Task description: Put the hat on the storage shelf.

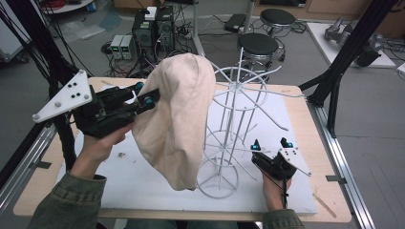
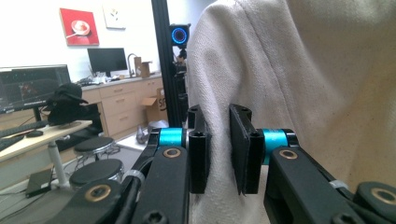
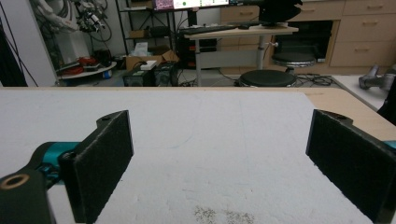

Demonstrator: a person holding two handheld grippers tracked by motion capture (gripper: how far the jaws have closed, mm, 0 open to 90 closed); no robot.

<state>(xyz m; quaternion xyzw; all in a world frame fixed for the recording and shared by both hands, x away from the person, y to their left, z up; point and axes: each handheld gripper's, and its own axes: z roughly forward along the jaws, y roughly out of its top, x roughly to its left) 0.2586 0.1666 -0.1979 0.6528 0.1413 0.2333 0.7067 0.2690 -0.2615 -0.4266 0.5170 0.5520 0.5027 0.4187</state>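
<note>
High view: a wooden table (image 1: 305,102) carries a white mat (image 1: 143,186), and on the mat stands a white wire rack (image 1: 232,129) with rings and spokes. A cream cloth bag (image 1: 179,119) hangs over the left side of the rack, its top draped on the upper spokes and its bottom reaching down near the mat. The left hand-held gripper (image 1: 143,99) is raised above the table at the bag's left edge, with its jaws closed onto a fold of the fabric. The right hand-held gripper (image 1: 271,144) sits low over the mat, just right of the rack's base, with its jaws spread and nothing between them. Stools and computer boxes stand on the floor beyond the table.

Left gripper view: the left hand-held gripper (image 2: 219,149) has its two black jaws pinched on a fold of the cream cloth bag (image 2: 299,88), which hangs close in front of the camera. Desks, a monitor and stools lie in the room behind.

Right gripper view: the right hand-held gripper (image 3: 219,163) holds its jaws wide apart over the bare white mat (image 3: 210,140), gripping nothing. A few dark specks mark the mat near the bottom.
</note>
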